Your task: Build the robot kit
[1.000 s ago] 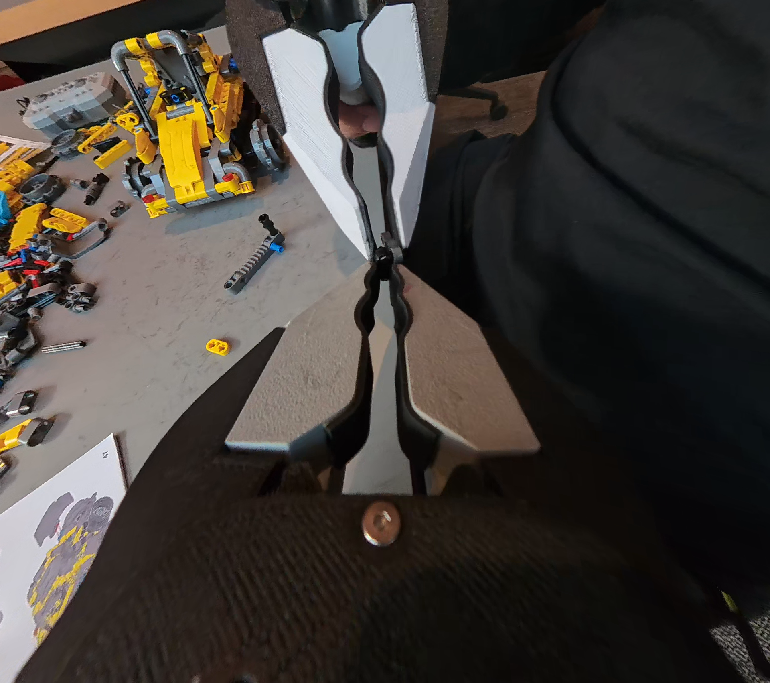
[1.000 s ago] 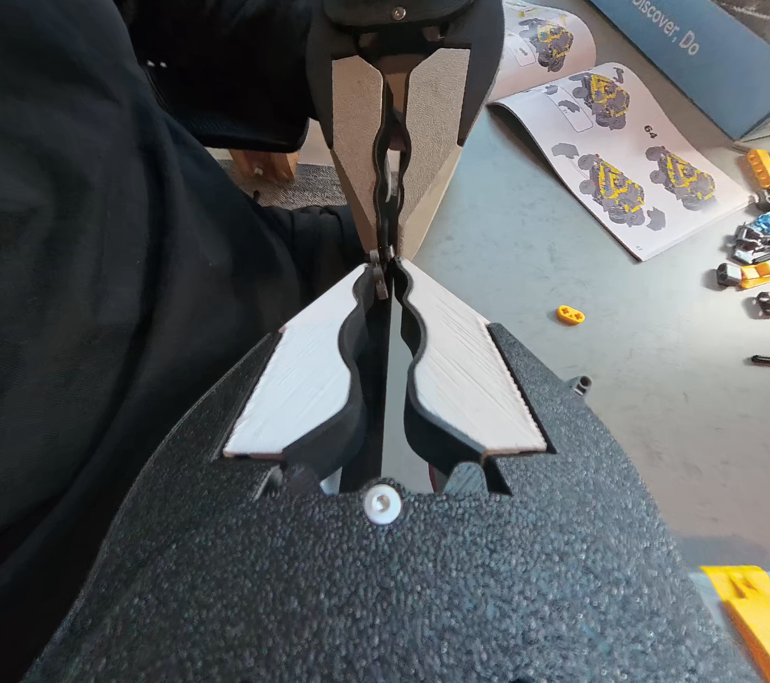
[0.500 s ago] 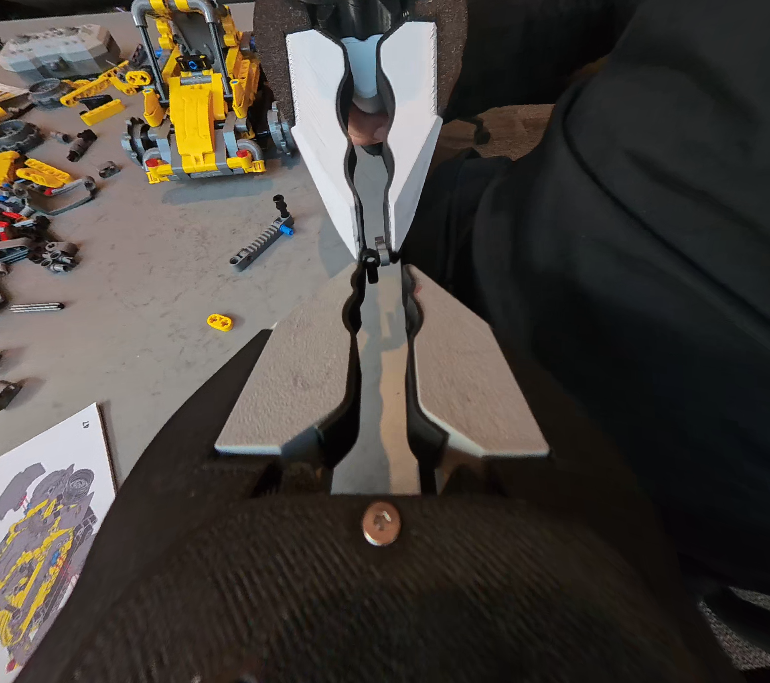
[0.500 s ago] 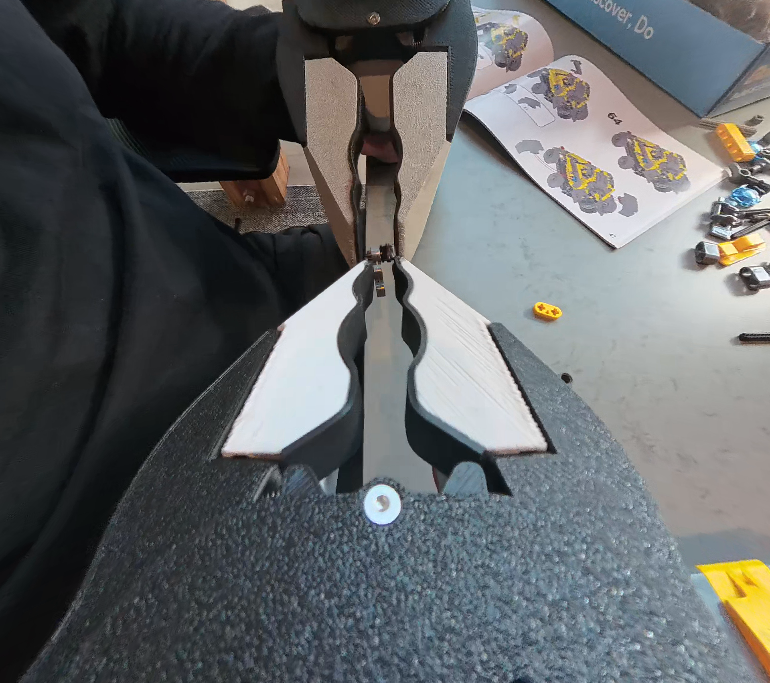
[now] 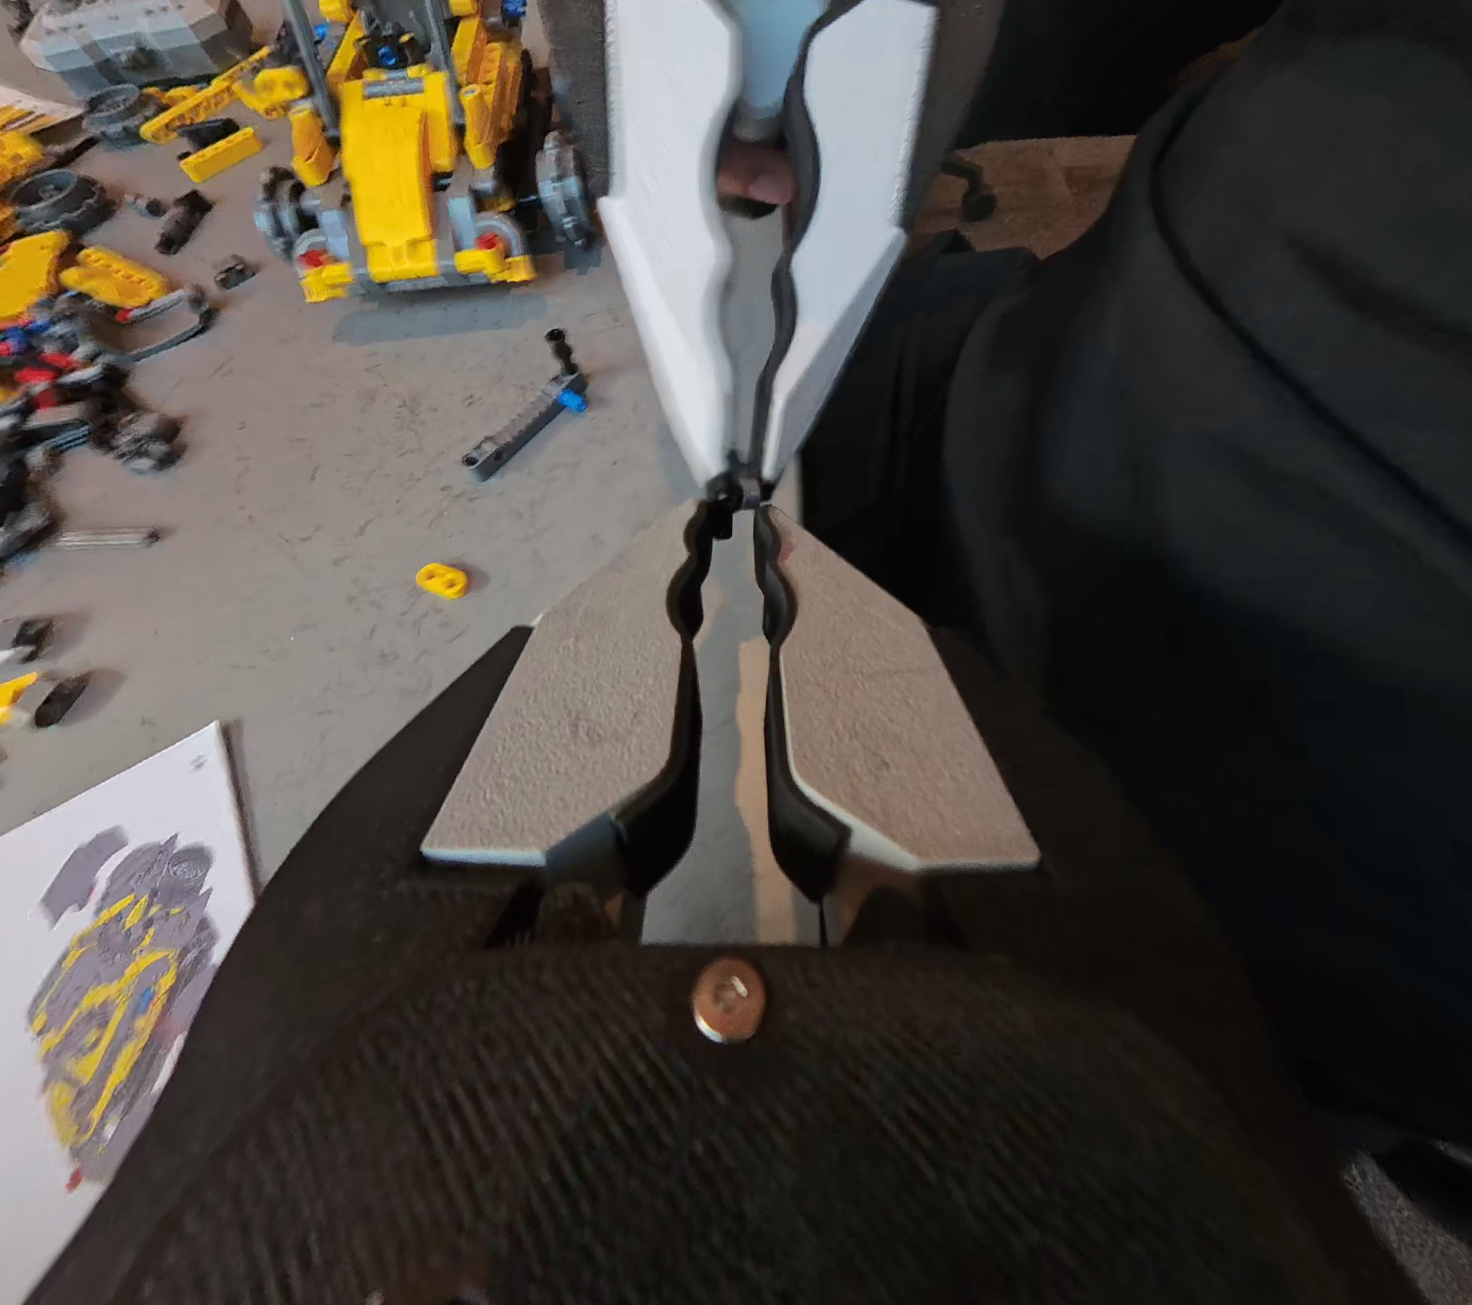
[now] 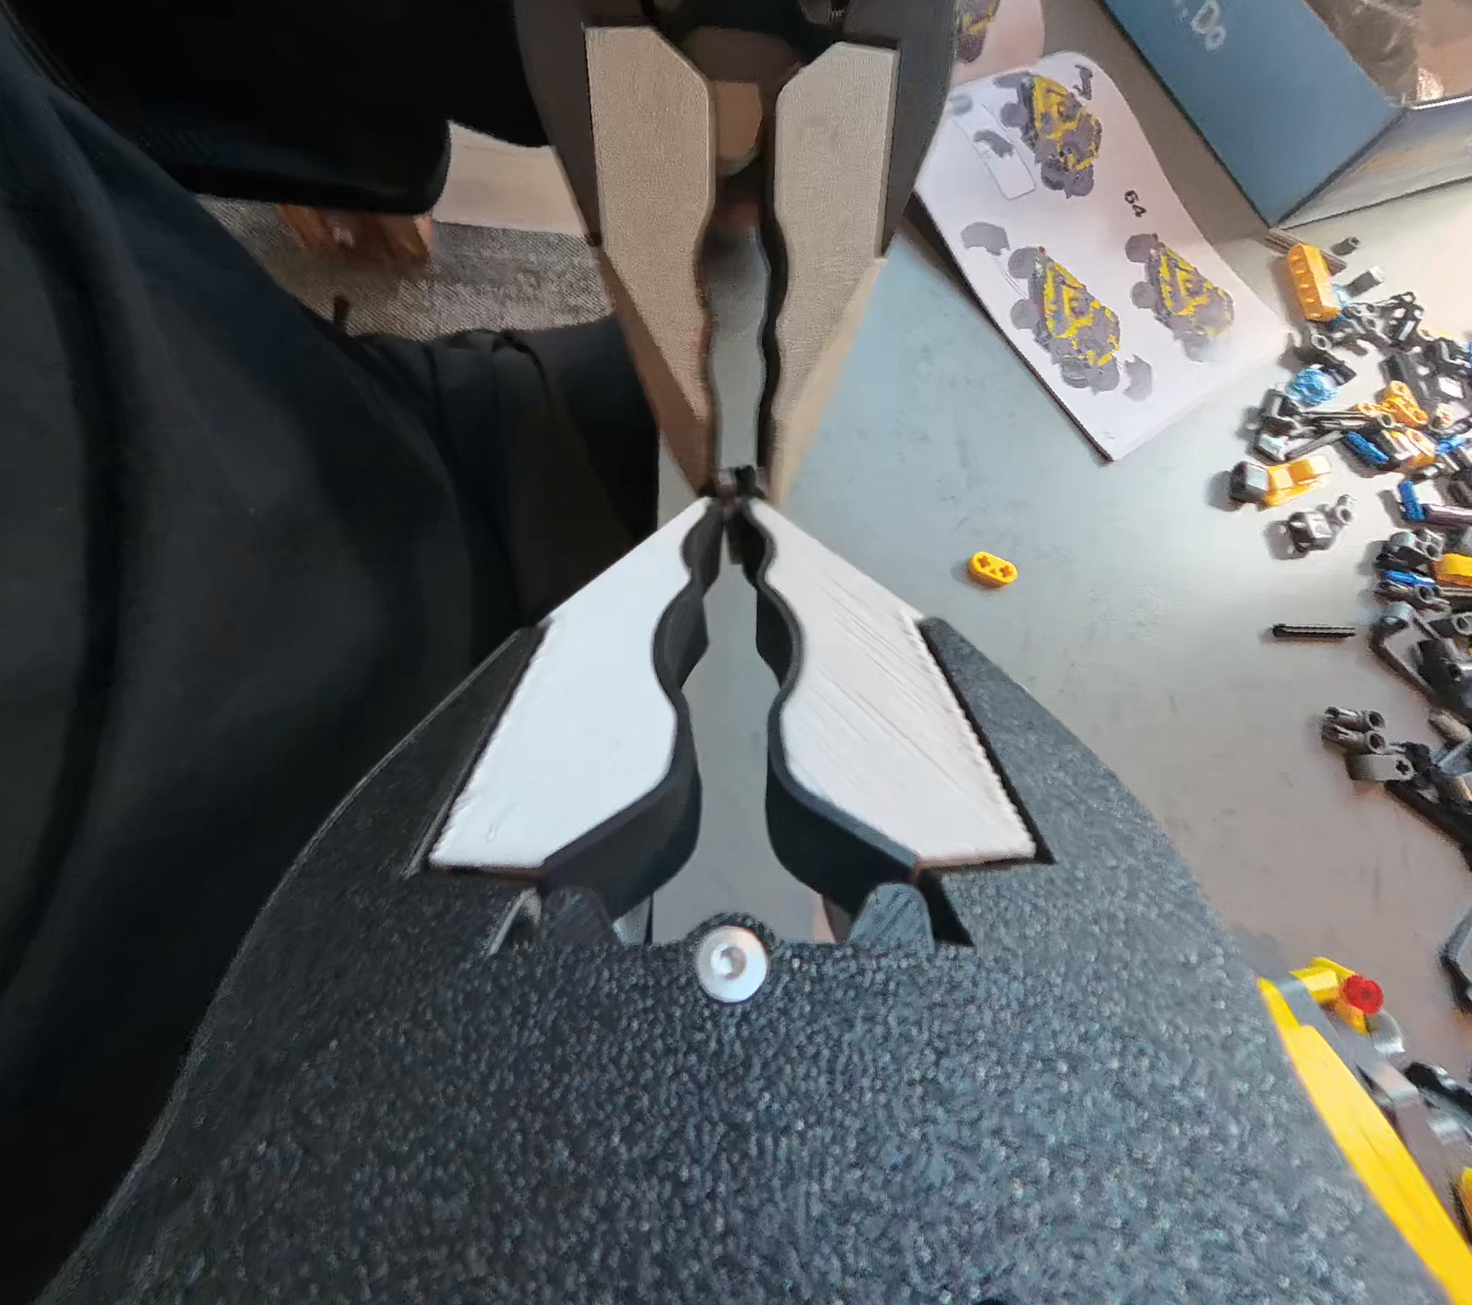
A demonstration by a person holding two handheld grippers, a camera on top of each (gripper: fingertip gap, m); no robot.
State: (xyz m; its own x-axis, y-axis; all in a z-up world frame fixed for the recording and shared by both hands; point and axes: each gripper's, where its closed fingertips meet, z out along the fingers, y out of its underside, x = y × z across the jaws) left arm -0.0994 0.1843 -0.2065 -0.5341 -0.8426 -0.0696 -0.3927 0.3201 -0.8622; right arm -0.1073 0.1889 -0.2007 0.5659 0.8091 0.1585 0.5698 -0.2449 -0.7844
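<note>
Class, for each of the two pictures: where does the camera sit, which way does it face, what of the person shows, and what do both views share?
Left wrist view: on the left gripper, facing the right gripper tip to tip, past it a yellow brick vehicle on the grey table; dark sleeve on the right.
Right wrist view: on the right gripper, facing the left gripper; instruction booklet, blue box; dark clothing on the left.
Shared: both grippers pinching small dark pieces, yellow link.
</note>
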